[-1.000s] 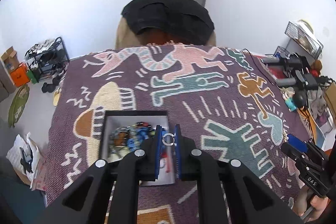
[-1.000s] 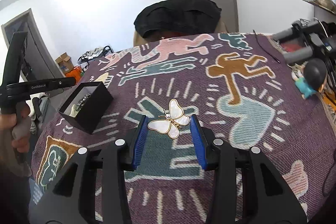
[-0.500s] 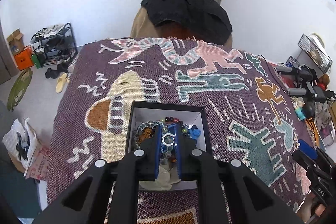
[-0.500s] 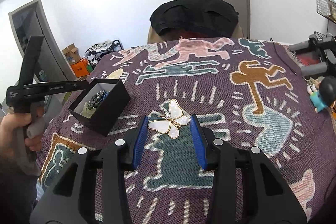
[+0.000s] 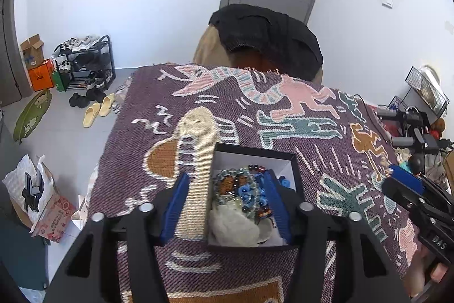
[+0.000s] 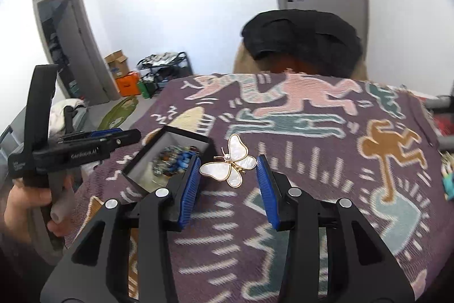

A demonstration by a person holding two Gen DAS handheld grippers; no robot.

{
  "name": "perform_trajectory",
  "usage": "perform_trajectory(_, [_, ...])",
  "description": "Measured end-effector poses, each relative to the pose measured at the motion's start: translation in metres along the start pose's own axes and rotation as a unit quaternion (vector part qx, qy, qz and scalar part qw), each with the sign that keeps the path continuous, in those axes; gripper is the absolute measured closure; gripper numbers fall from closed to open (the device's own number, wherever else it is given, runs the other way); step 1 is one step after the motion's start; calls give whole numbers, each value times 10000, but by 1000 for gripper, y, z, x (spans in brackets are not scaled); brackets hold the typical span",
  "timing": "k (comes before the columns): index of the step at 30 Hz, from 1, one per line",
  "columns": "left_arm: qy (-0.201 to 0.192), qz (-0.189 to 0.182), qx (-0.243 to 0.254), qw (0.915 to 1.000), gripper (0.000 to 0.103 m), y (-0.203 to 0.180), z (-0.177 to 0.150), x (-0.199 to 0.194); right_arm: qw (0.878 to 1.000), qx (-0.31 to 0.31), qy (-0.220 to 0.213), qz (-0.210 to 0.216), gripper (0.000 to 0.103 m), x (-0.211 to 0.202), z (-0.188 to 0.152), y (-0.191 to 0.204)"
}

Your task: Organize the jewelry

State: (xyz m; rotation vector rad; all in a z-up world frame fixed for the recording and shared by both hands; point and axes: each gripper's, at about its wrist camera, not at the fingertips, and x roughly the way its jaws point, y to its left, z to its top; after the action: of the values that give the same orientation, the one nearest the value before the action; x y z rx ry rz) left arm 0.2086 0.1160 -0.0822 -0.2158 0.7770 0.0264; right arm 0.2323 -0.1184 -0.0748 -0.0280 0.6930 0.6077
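A black jewelry box [image 5: 292, 158] with a white lining sits on the patterned blanket and holds several bead bracelets [image 5: 241, 189]. My left gripper [image 5: 225, 202] is open above the box and holds nothing; the ring it held is not visible. The box also shows in the right wrist view [image 6: 147, 158], where the left gripper [image 6: 113, 137] hangs over it. My right gripper [image 6: 228, 181] is shut on a white and gold butterfly brooch [image 6: 231, 163], held above the blanket just right of the box.
The purple figure-patterned blanket [image 5: 283, 115] covers the table. A chair with a black cloth [image 5: 266, 36] stands at the far edge. A shoe rack [image 5: 85, 61] and boxes are on the floor at left. Clutter and a wire basket [image 5: 425, 87] are at right.
My left gripper opened over the box and the silver ring it held is gone from between the fingers. My right gripper carried the butterfly brooch left, closer to the box.
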Motion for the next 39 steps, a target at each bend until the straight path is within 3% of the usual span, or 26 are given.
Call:
perform_trajectory(3, [-106, -32, -94, 9999, 42, 8, -4, -10, 9998, -73, 124, 137, 61, 16, 7, 13])
perform_trajectory(5, [-197, -47, -180, 9996, 33, 14, -7, -18, 9995, -98, 196, 212, 62, 24, 12, 20])
perform_trajectory(10, [-381, -98, -417, 9984, 30, 30, -15, -33, 9982, -148, 441, 378, 62, 53, 21, 37])
perform_trajectory(14, [-569, -19, -581, 9967, 16, 45, -20, -45, 9966, -196, 651, 464, 62, 74, 25, 50])
perform_trajectory(22, [-684, -14, -731, 9950, 8, 65, -25, -53, 9945, -237, 865, 544, 60, 105, 29, 73])
perform_trajectory(23, [-673, -6, -760, 9948, 8, 67, -26, -53, 9937, -281, 872, 649, 47, 107, 29, 77])
perform_trajectory(24, [-669, -9, -781, 9947, 8, 69, -27, -53, 9931, -307, 897, 688, 27, 108, 30, 79])
perform_trajectory(26, [-658, 4, -845, 9943, 8, 73, -29, -54, 9947, -334, 781, 574, 16, 104, 30, 80])
perform_trajectory(32, [-697, 36, -928, 9932, 8, 74, -31, -56, 9970, 92, 643, 418, 16, 82, 27, 49])
perform_trajectory(39, [-822, -42, -696, 9942, 8, 45, -29, -66, 9974, 369, 476, 403, 11, 38, 21, 20])
